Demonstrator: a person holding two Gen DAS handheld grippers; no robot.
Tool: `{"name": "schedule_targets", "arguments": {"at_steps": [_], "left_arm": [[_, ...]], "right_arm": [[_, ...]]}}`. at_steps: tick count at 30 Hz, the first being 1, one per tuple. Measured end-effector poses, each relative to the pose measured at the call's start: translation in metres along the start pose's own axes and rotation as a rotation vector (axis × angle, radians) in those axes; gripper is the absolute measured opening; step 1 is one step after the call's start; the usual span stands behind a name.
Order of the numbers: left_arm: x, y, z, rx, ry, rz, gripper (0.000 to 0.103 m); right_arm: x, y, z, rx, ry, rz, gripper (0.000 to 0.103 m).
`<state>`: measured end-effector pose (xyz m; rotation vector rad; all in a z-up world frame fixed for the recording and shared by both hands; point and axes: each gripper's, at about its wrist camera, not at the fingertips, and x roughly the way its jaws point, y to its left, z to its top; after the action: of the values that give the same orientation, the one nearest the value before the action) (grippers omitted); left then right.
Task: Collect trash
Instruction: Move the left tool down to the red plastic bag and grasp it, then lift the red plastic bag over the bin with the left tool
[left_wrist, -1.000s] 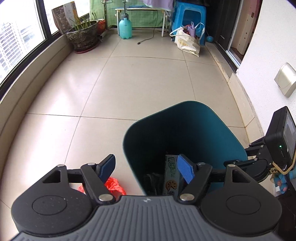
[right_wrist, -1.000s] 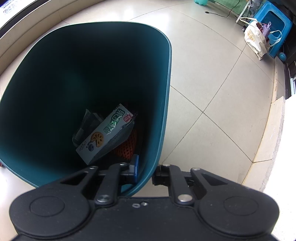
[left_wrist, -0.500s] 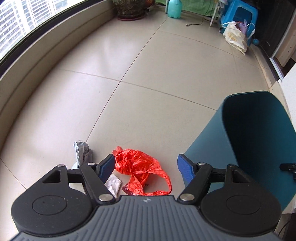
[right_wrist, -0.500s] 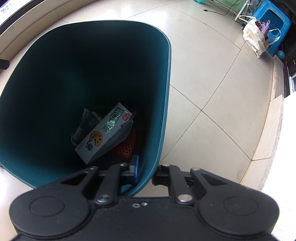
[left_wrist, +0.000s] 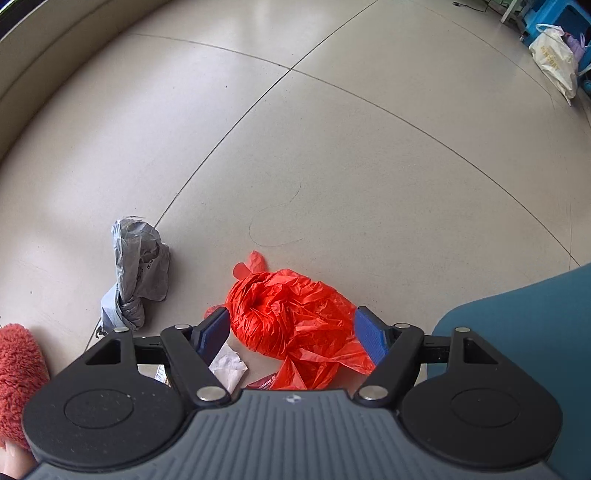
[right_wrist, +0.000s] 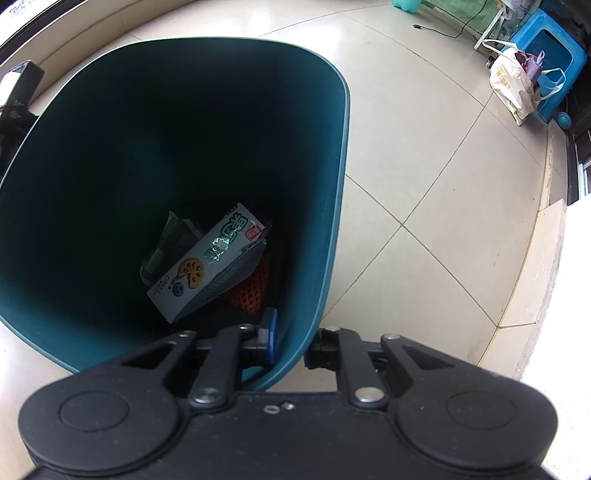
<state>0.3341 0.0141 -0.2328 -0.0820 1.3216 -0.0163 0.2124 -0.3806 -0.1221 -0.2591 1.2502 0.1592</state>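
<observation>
Left wrist view looks steeply down at the tiled floor (left_wrist: 369, 147), with the left gripper (left_wrist: 295, 334) spread wide and nothing pressed between its blue pads (left_wrist: 214, 328). A crumpled red plastic bag (left_wrist: 291, 317) lies on the floor in the gap between the two fingers, closer to the left-hand pad; whether either pad touches it cannot be told. Just beside the left finger, partly under it, is a scrap of white paper (left_wrist: 229, 367). Further out to the left of that finger lies a crumpled grey plastic bag (left_wrist: 136, 269), apart from the red one. A fuzzy red slipper (left_wrist: 18, 369) shows at the frame's left edge. To the right of the right finger rises the outer wall of the teal bin (left_wrist: 524, 332).

Right wrist view looks down into the same bin (right_wrist: 332, 206). The right gripper (right_wrist: 291, 341) is pinched onto the bin's near wall, one blue pad (right_wrist: 269, 332) inside and the other finger outside. At the bottom, ahead of the inside pad, lies a printed carton (right_wrist: 207, 262) leaning over an orange mesh piece (right_wrist: 251, 288) and a grey wrapper (right_wrist: 166, 243). Far ahead to the right, a white tote bag (right_wrist: 513, 85) rests against a blue stool (right_wrist: 550, 55)
</observation>
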Motion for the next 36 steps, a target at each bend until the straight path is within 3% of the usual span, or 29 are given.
{"name": "schedule_targets", "arguments": {"at_steps": [9,13,15,16,17,22,28,36], "left_arm": [[0.066,0.014,0.002,-0.044,0.093,0.053,0.073],[0.080,0.017,0.002,-0.076,0.116,0.040,0.073],[0.082,0.014,0.002,-0.066,0.103,0.074,0.073],[0.082,0.013,0.001,-0.058,0.095,0.076,0.071],[0.081,0.011,0.000,-0.048,0.095,0.071,0.063],[0.075,0.006,-0.004,-0.018,0.080,0.097,0.051],[0.053,0.006,-0.009,0.001,0.055,0.098,0.047],[-0.007,0.015,-0.005,-0.016,0.012,0.073,0.046]], "right_arm": [[0.002,0.001,-0.004,-0.003,0.001,0.001,0.013],[0.004,0.000,-0.005,-0.001,0.009,-0.005,0.014],[0.005,0.000,-0.007,-0.005,0.014,-0.011,0.014],[0.004,0.000,-0.007,-0.005,0.016,-0.012,0.014],[0.004,-0.001,-0.009,-0.002,0.018,-0.012,0.014],[0.003,-0.004,-0.015,-0.004,0.017,-0.019,0.013],[0.001,-0.007,-0.020,0.004,0.014,-0.013,0.013],[0.000,-0.010,-0.025,0.006,0.008,-0.012,0.013]]}}
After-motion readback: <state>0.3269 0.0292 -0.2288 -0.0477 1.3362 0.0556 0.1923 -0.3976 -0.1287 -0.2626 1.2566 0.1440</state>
